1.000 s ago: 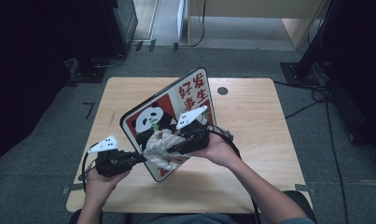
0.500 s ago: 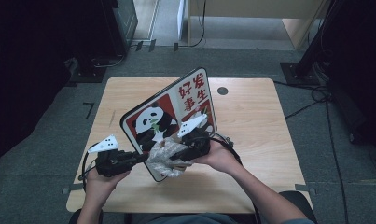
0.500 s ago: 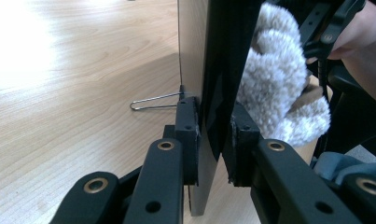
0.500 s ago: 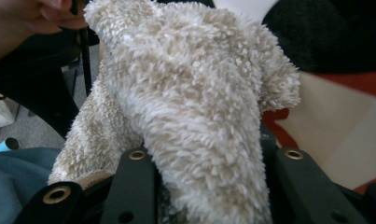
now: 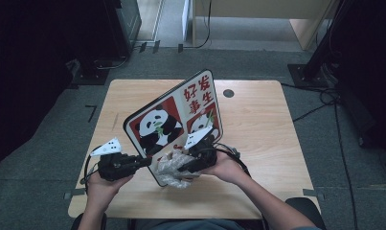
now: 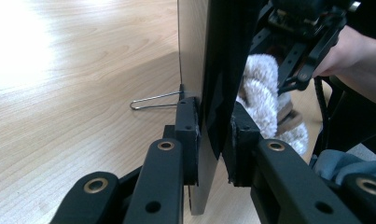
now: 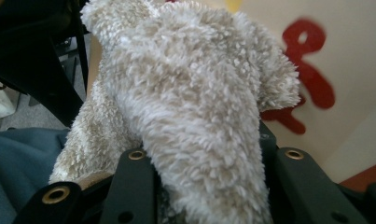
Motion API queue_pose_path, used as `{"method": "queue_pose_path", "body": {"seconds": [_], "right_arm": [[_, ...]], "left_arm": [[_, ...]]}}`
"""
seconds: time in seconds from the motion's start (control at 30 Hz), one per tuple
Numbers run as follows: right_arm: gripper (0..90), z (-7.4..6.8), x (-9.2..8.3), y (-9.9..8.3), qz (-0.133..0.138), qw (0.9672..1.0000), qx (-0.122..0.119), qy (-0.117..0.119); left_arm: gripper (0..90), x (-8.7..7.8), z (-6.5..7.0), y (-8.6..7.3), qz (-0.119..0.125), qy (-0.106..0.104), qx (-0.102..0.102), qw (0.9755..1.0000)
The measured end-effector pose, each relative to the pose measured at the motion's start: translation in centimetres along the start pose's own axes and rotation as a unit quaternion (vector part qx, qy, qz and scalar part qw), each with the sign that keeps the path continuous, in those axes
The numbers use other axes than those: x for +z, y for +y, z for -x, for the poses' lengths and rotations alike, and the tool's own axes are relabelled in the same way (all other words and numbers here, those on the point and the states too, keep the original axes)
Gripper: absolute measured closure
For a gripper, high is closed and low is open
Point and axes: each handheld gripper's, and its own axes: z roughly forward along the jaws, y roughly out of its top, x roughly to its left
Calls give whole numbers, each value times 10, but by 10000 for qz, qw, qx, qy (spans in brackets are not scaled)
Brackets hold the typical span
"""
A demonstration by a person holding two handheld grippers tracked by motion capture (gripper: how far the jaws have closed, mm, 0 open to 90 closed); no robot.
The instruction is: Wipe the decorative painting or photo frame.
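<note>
A panda picture board [image 5: 174,122] with red characters stands tilted on the wooden table [image 5: 257,124]. My left gripper [image 5: 143,162] is shut on the board's lower left edge; in the left gripper view its pads clamp the board's thin edge [image 6: 211,116]. My right gripper [image 5: 181,167] is shut on a fluffy beige cloth [image 5: 174,168] and holds it against the board's lower front face. The right gripper view shows the cloth [image 7: 195,112] bulging out of the jaws, with the board's cream face and a red mark [image 7: 311,79] behind it.
A wire stand [image 6: 155,99] sticks out behind the board on the tabletop. A round cable hole [image 5: 228,93] lies at the table's far right. Dark equipment and cables surround the table on the floor.
My right gripper has slid down the board's face with the cloth, toward the near bottom edge. The left gripper and the board have stayed still.
</note>
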Motion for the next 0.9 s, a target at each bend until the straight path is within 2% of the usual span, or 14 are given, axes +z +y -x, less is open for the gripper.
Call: {"method": "queue_pose_path", "body": {"seconds": [0.43, 0.73, 0.9], "right_arm": [[640, 1, 14, -18, -138, 9999, 53, 36], [640, 3, 19, -26, -157, 9999, -42, 46], [639, 6, 23, -31, -330, 9992, -211, 39]], "left_arm": [[777, 1, -2, 1, 10, -65, -16, 10000], [776, 1, -2, 1, 16, -69, -12, 10000], [774, 1, -3, 0, 35, -86, -31, 10000]]}}
